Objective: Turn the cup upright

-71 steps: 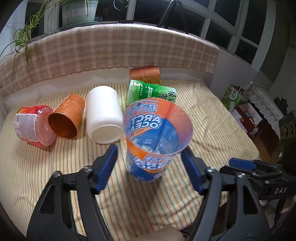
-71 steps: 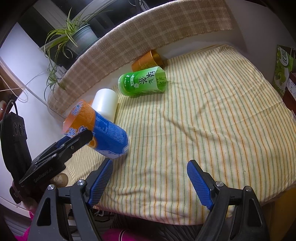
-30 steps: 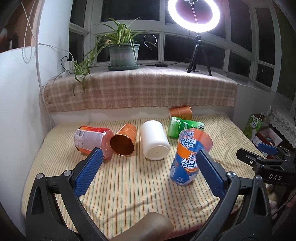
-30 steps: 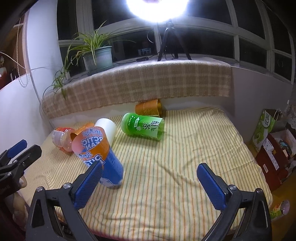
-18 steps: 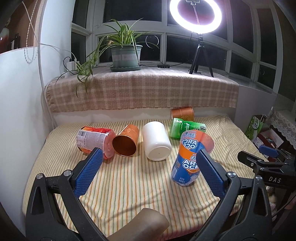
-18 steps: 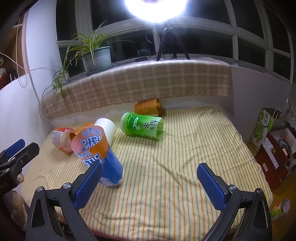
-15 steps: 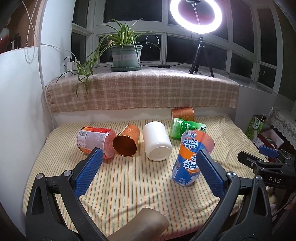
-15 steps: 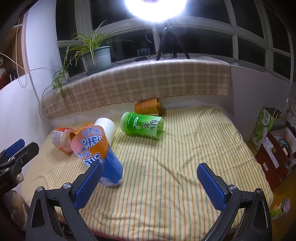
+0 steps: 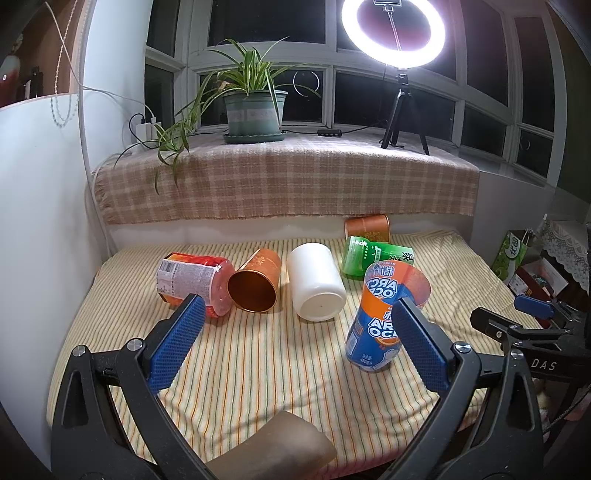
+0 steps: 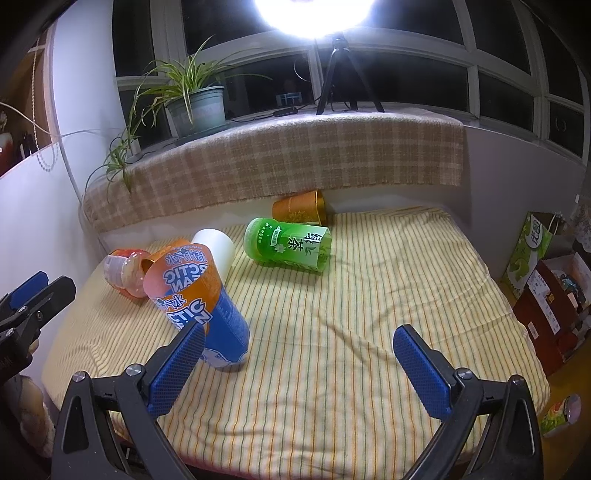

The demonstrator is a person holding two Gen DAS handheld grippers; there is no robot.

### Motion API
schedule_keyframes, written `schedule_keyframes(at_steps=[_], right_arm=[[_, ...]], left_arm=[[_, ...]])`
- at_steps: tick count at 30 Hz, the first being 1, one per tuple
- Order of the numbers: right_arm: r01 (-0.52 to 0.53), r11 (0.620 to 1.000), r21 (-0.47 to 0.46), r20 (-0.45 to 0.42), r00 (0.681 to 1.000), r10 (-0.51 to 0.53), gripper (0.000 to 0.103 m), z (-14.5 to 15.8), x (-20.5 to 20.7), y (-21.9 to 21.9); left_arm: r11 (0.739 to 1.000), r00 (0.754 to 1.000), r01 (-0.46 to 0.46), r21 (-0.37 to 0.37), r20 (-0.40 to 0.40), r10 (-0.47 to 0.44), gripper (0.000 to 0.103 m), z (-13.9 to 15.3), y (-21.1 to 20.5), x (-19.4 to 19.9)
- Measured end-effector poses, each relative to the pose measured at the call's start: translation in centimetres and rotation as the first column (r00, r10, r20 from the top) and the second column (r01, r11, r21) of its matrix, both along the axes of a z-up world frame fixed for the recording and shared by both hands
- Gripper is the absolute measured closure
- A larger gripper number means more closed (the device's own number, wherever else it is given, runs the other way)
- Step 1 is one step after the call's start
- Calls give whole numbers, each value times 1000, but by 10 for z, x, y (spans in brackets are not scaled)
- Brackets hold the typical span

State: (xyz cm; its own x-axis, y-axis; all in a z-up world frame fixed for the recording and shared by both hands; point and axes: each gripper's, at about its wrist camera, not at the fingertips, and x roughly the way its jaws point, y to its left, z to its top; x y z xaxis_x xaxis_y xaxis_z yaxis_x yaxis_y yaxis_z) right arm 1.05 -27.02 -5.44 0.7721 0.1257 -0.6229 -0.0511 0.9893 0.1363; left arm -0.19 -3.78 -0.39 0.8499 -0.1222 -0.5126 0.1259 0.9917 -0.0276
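Both tongs wide apart, empty; cup (image 9: 386, 317) upright beyond left tongs (image 9: 299, 341).

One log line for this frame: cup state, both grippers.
blue-orange cup: standing, open end up, leaning, on striped cloth | left gripper: open, empty, clear of cup | right gripper: open, empty | five other cups: on sides

Six cups are on the striped bed (image 9: 258, 369). One stands upright: the blue-and-orange cup (image 9: 384, 321). Five lie on their sides: two copper cups (image 9: 255, 286) (image 9: 367, 228), one white cup (image 9: 316, 286), one green cup (image 9: 376, 256), and one red cup (image 9: 192, 282). Two grippers show, the left gripper (image 9: 295, 347) and the right gripper (image 10: 299, 373). On the sill stand one potted plant (image 9: 255, 107) and one ring light (image 9: 393, 33).
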Motion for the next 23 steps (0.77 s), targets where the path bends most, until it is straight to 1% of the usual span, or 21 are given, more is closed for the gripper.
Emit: schedule_keyframes(at_steps=[13, 17, 23], right_arm=[[-2, 1000, 1, -17, 1000, 2, 0, -4, 1, 1], [-4, 1000, 0, -20, 1000, 4, 0, -4, 1, 2], [-4, 1000, 0, -24, 1000, 4, 0, -5, 1, 3]], left_arm=[[1000, 1000, -2, 2, -1, 2, 1, 0, 1, 0], [1000, 1000, -7, 1, -3, 7, 1, 0, 7, 0], [1000, 1000, -10, 8, 8, 10, 1, 0, 9, 1]])
